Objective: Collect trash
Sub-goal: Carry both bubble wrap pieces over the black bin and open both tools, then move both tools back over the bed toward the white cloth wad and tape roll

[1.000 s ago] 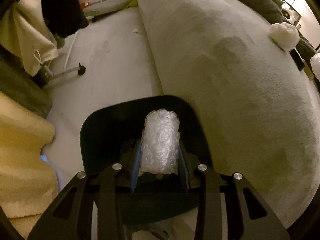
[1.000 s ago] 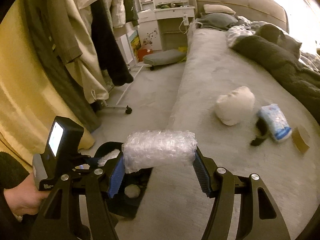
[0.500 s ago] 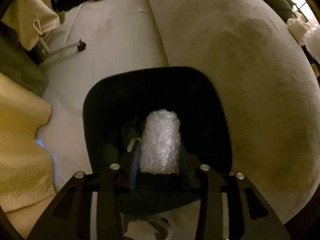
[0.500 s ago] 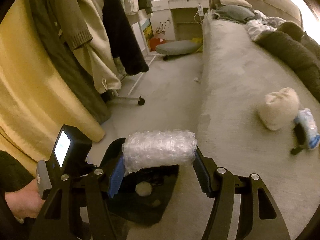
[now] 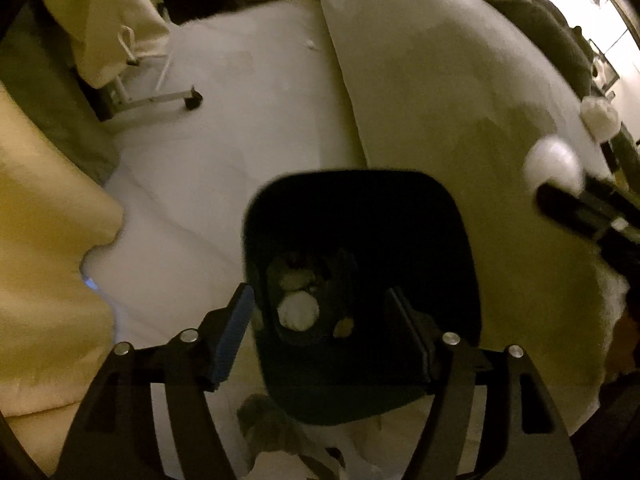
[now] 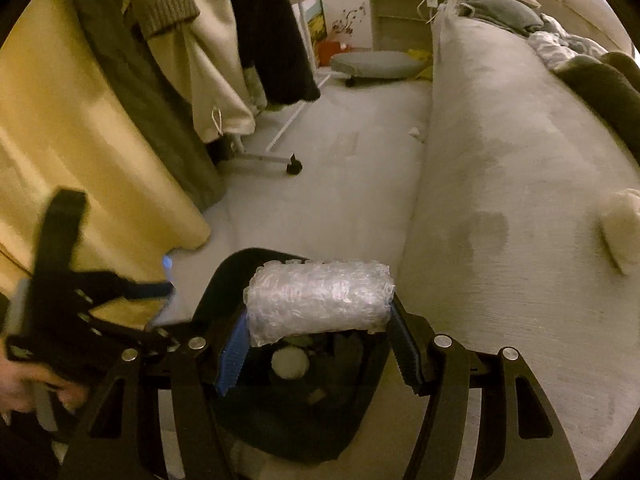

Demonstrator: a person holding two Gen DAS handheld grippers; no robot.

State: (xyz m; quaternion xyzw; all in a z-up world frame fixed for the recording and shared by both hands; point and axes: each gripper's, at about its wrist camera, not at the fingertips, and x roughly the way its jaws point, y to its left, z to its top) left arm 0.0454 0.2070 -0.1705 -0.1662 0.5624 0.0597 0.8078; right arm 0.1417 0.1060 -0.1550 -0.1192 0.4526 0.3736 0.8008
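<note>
bubble wrap roll (image 6: 318,300) lies crosswise, clamped endwise in the right gripper (image 6: 318,344), directly above the bin (image 6: 304,432); left gripper (image 5: 324,332) has just been opening, nothing between its pads.

Bin (image 5: 360,208) on the floor (image 5: 224,160), just beside the bed (image 5: 460,120), at the bed's near left edge. In the bin: a wad (image 5: 298,312) and scraps. Curtain (image 5: 44,240) left of the bin. Clothes rack (image 6: 256,156) beyond the bin, clothes (image 6: 200,60) hanging over it. Cushion (image 6: 376,65) on the floor far behind the bin. Bubble-wrap roll (image 6: 318,300) above the bin, lying crosswise. White bundle (image 6: 622,224) on the bed, right of the bin. Pillows (image 6: 500,4) at the bed's far end.
</note>
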